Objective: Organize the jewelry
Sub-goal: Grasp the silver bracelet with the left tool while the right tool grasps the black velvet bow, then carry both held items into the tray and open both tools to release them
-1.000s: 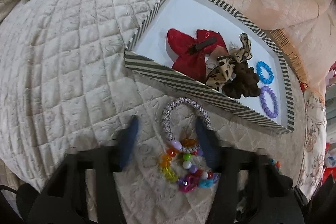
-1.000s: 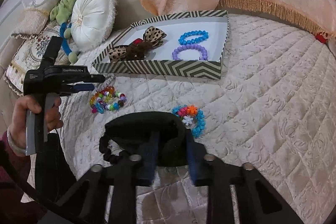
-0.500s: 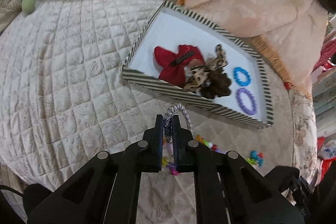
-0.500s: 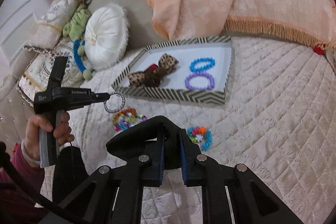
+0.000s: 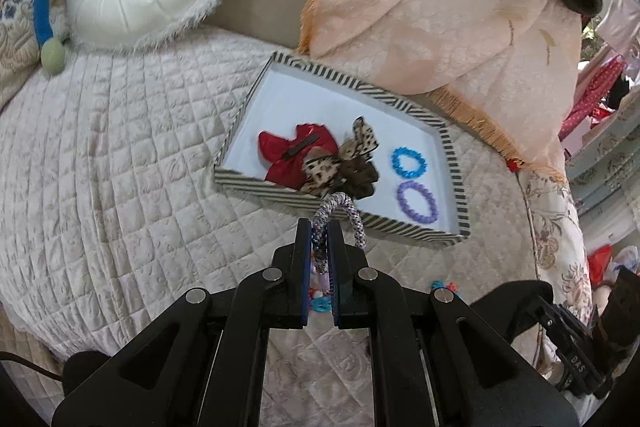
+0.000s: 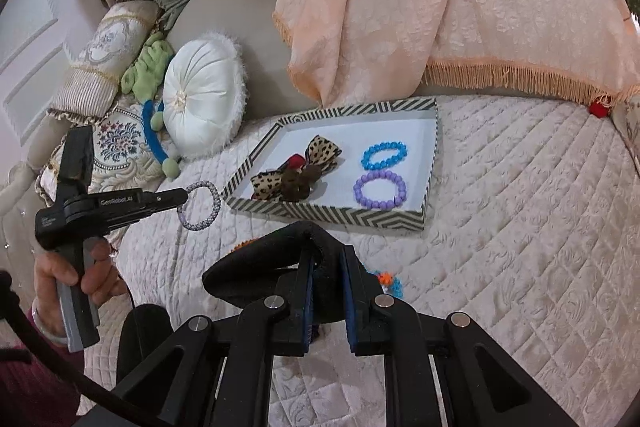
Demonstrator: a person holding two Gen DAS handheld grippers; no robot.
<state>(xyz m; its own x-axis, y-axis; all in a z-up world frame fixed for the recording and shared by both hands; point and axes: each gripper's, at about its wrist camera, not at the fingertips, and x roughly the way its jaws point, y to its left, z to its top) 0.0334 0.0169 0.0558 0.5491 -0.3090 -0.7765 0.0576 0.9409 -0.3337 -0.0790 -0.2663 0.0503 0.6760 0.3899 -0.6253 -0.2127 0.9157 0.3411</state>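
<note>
My left gripper [image 5: 320, 227] is shut on a grey-and-lilac woven bracelet [image 5: 340, 213], held in the air just short of the striped tray [image 5: 256, 185]. Seen from the right wrist, that left gripper [image 6: 185, 195] dangles the woven bracelet [image 6: 200, 205] left of the striped tray [image 6: 328, 217]. My right gripper [image 6: 326, 259] is shut on a black headband [image 6: 260, 263], lifted above the quilt. In the tray lie a red bow [image 5: 296, 153], a leopard-print bow [image 6: 322, 153], a blue bead bracelet [image 6: 384, 155] and a purple bead bracelet [image 6: 380, 191].
A colourful bead bracelet [image 6: 390, 283] lies on the quilt by my right fingers. More coloured beads [image 5: 320, 301] show under the left jaws. A round white cushion [image 6: 202, 103], a green-and-blue plush toy [image 6: 154, 131] and a peach fringed throw [image 6: 460, 27] border the quilt behind the tray.
My left gripper closed on the woven bracelet and lifted it off the quilt toward the tray. My right gripper closed on the black headband and rose with it.
</note>
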